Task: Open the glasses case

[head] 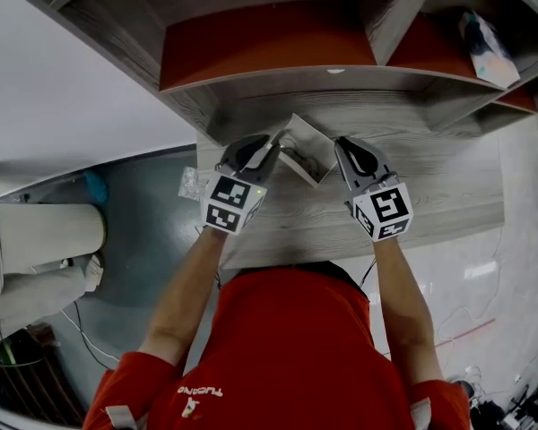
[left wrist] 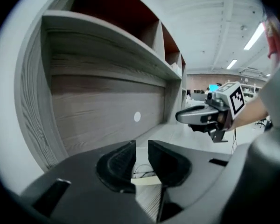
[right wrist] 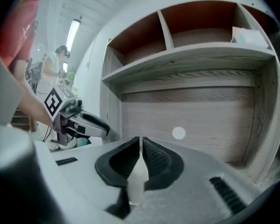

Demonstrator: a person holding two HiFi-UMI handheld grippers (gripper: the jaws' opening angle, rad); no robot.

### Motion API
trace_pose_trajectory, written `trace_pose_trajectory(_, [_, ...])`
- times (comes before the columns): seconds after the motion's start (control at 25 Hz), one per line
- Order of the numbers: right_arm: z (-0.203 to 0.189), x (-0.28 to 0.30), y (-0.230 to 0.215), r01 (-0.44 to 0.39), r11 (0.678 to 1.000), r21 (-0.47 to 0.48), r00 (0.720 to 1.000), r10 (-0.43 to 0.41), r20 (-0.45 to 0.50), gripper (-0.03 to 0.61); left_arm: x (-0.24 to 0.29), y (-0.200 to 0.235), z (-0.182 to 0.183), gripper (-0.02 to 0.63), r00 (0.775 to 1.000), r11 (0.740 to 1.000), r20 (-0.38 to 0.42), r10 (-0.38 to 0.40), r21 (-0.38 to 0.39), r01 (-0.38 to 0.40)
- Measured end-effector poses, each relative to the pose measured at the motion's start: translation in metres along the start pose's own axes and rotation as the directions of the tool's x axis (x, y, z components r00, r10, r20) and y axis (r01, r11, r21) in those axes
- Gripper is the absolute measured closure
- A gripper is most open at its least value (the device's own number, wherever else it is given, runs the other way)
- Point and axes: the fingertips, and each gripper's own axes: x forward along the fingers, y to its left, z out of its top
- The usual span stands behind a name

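A cream glasses case (head: 305, 150) hangs open above the wooden desk (head: 430, 204), held between both grippers in the head view. My left gripper (head: 271, 143) is at its left edge. In the left gripper view the jaws (left wrist: 141, 155) stand partly apart with the case's cream rim (left wrist: 144, 181) spanning the gap, and wire-framed glasses (left wrist: 142, 172) lie inside. My right gripper (head: 341, 143) is at the case's right edge. Its jaws (right wrist: 141, 148) are nearly together on a thin white wall of the case (right wrist: 137, 178). Each gripper shows in the other's view: right (left wrist: 186, 115), left (right wrist: 100, 127).
A wooden shelf unit with red back panels (head: 251, 43) rises behind the desk. A pale packet (head: 484, 47) lies on its upper right shelf. A crumpled clear wrapper (head: 190, 184) sits at the desk's left edge. A white cylinder (head: 45, 231) stands on the floor to the left.
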Motion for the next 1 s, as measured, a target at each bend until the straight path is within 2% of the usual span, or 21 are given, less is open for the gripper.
trace_pose_trajectory(0.16, [0.034,-0.013,0.013,-0.006,1.000,0.015,0.996,0.005,0.092,0.565,-0.022,-0.010,0.039,0.563,0.987,1.000,0.160,0.006,-0.020,-0.003])
trace_pose_trajectory(0.4, [0.071,-0.032,0.041,-0.037,0.999,0.008,0.982,0.034,0.185,0.572,-0.060,-0.024,0.085,0.586,0.936,0.999,0.351,0.023,-0.036,-0.011])
trace_pose_trajectory(0.68, [0.101,-0.057,0.062,-0.045,0.999,-0.005,0.961,0.045,0.274,0.572,-0.095,-0.034,0.114,0.601,0.897,0.999,0.440,0.043,-0.024,-0.036])
trace_pose_trajectory(1.0, [0.104,-0.075,0.068,-0.043,0.999,0.003,0.952,0.040,0.304,0.574,-0.117,-0.043,0.112,0.604,0.883,0.998,0.466,0.060,-0.020,-0.057])
